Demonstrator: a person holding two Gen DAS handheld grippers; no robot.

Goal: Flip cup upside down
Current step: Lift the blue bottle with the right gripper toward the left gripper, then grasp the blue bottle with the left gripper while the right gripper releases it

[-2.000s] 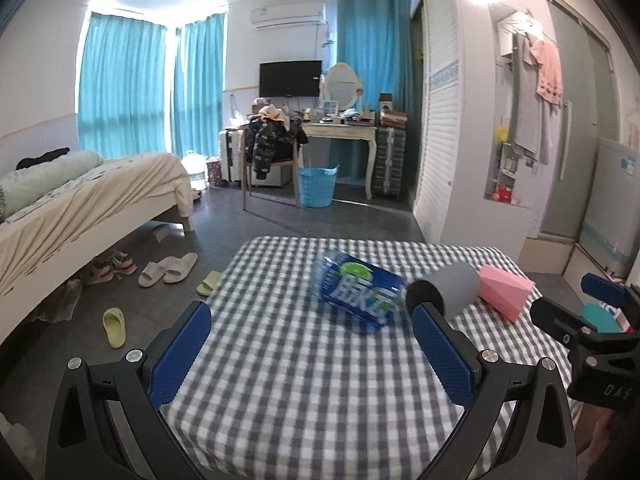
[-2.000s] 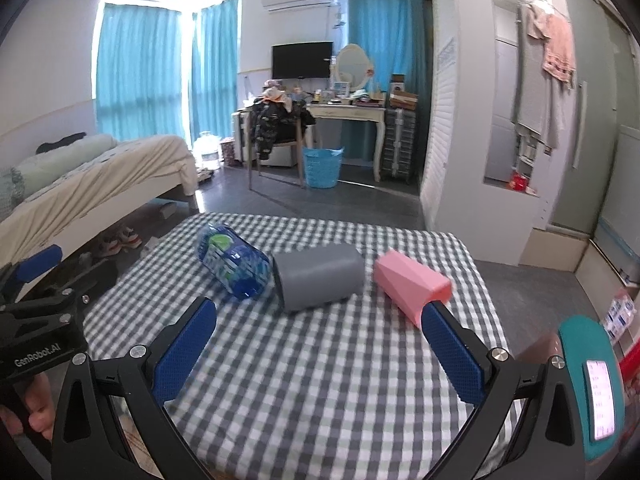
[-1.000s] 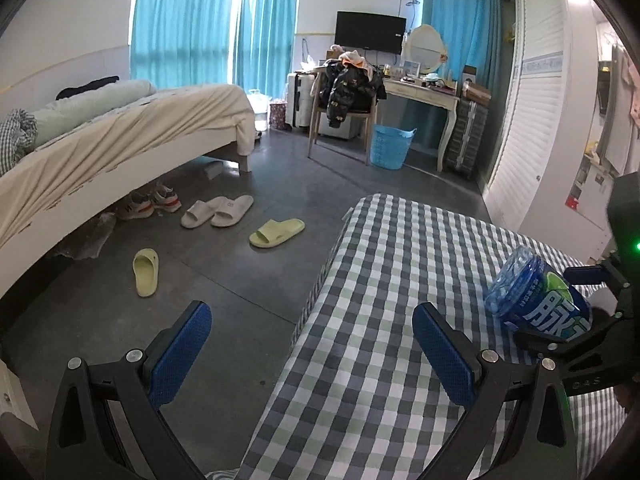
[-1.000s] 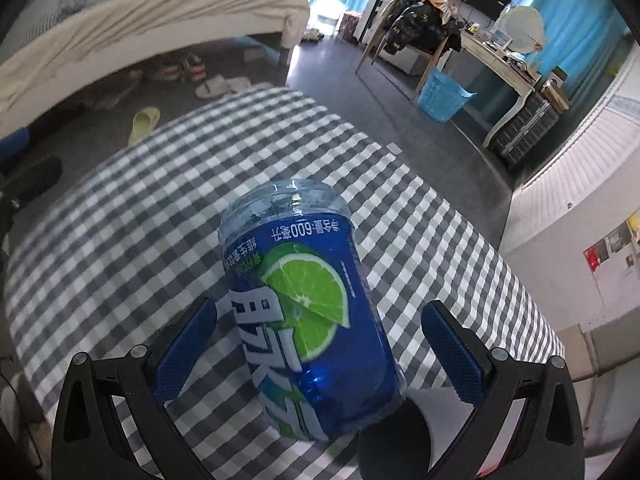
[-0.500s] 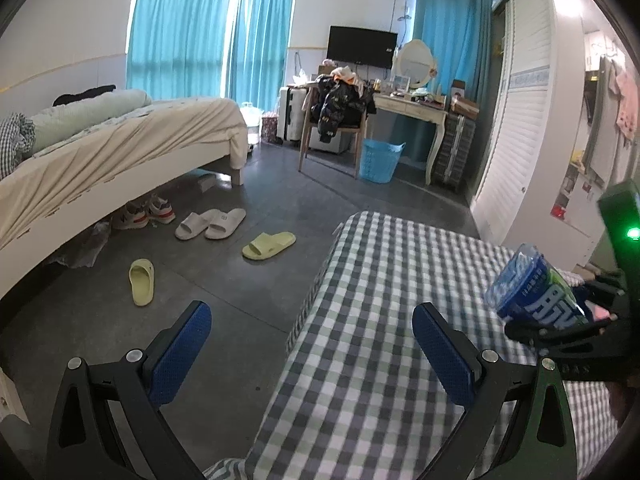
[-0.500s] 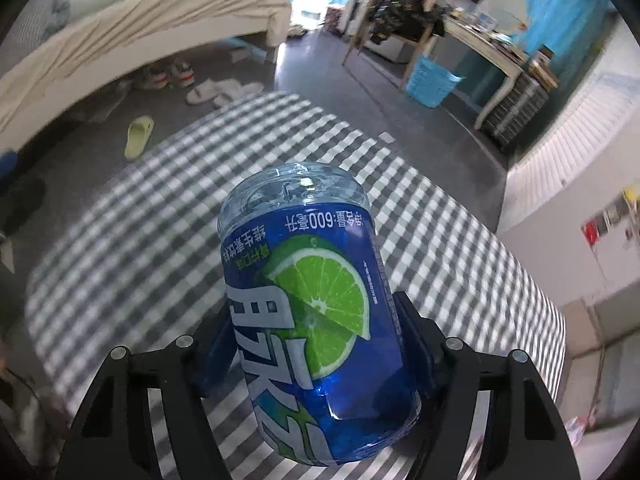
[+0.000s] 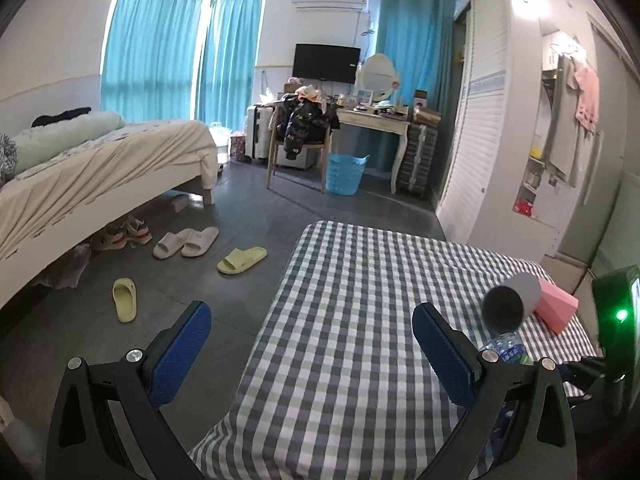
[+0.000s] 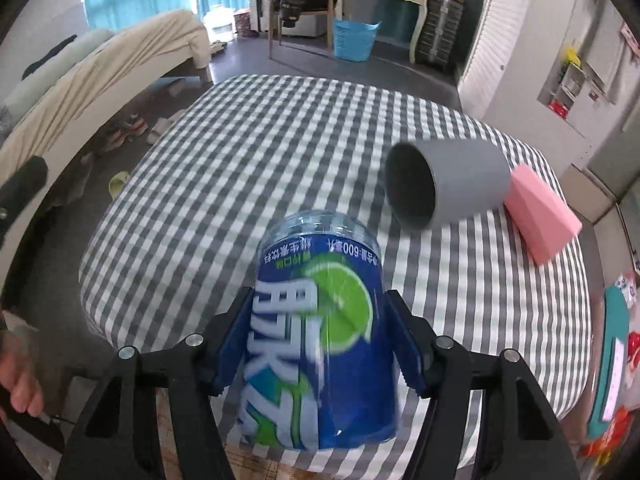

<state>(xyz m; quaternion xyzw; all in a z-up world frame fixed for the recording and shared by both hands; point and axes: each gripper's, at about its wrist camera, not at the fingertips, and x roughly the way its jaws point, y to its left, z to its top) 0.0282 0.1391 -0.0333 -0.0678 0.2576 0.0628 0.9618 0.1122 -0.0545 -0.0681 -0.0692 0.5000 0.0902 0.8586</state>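
Note:
A grey cup [image 8: 448, 184] lies on its side on the checked tablecloth [image 8: 248, 168], its open mouth toward me. It also shows in the left wrist view [image 7: 512, 300] at the table's right side. My right gripper [image 8: 320, 344] is shut on a blue plastic bottle [image 8: 320, 332] with a lime label and holds it above the table's near edge. A bit of that bottle [image 7: 505, 349] shows in the left wrist view. My left gripper [image 7: 312, 352] is open and empty over the table's left edge.
A pink block [image 8: 540, 220] lies against the cup's far end, also in the left wrist view [image 7: 558, 312]. Beyond the table are a bed [image 7: 88, 168], slippers on the floor [image 7: 240, 260], a chair and a blue basket [image 7: 346, 174].
My right gripper has pulled the bottle back toward the table's near edge, away from the cup. My left gripper has turned right, so the cup and pink block are in its view again.

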